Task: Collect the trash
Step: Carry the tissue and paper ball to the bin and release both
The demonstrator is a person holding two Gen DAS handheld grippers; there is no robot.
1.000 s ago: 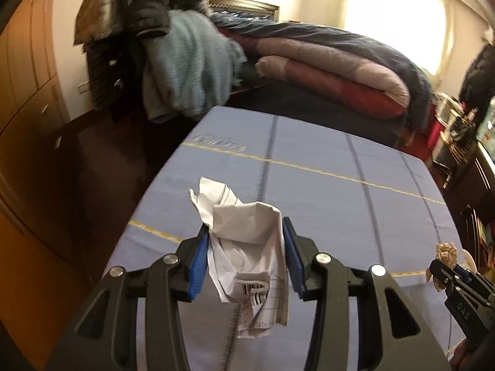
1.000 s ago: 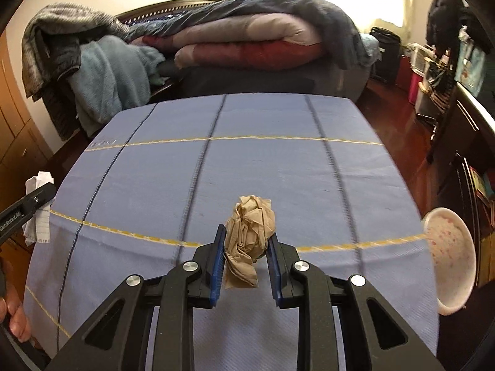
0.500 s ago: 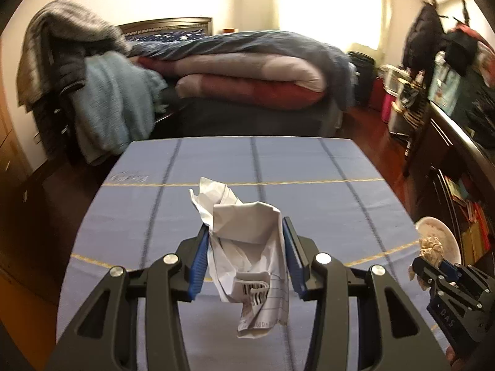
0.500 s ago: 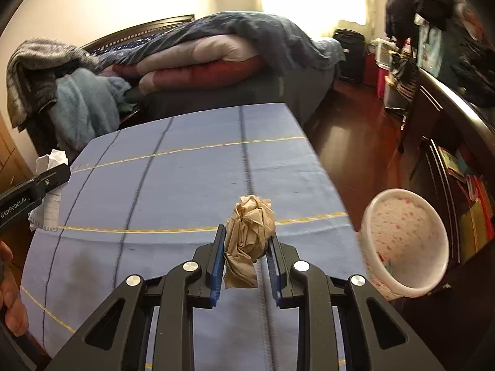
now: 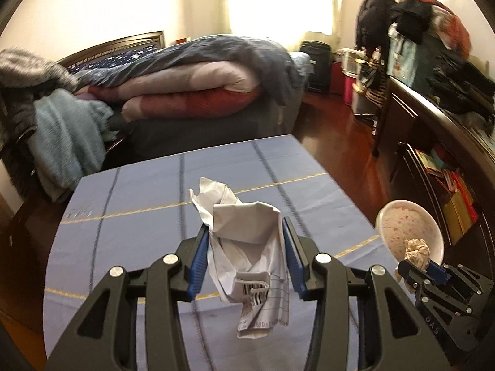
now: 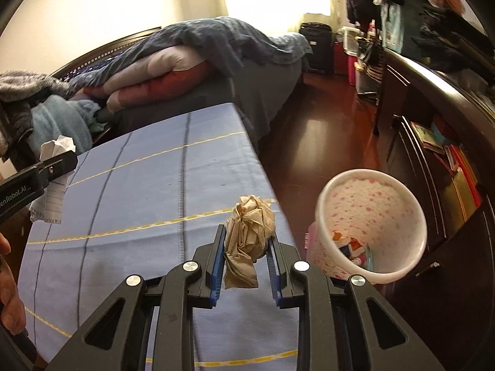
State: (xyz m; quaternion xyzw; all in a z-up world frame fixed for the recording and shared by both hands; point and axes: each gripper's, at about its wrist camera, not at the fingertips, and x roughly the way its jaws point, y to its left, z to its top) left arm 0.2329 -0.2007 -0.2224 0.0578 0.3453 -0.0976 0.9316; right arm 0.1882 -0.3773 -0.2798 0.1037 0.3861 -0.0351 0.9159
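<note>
Grippers: two, black frames with blue pads on the fingers.
Left gripper (image 5: 244,253): fingers closed on one white paper wad (image 5: 247,247); crumpled sheet, ruled lines and a barcode print on the hanging end; held above the surface, toward its near edge.
Right gripper (image 6: 246,258): fingers closed on one tan paper wad (image 6: 249,232); soft, wrinkled, roughly ball-shaped with a limp tail; held over the right edge of the surface.
Surface (image 6: 139,204): one, covered in blue woven cloth with dark stitched stripes and thin yellow lines; nothing lies on it.
Bin (image 6: 414,213): one, round, white with small pink speckles, open top; stands off the right edge of the surface, just beside the right gripper; a few coloured scraps lie at its bottom.
Bed (image 5: 191,92): one, beyond the far edge, with folded quilts in grey, pink and red.
</note>
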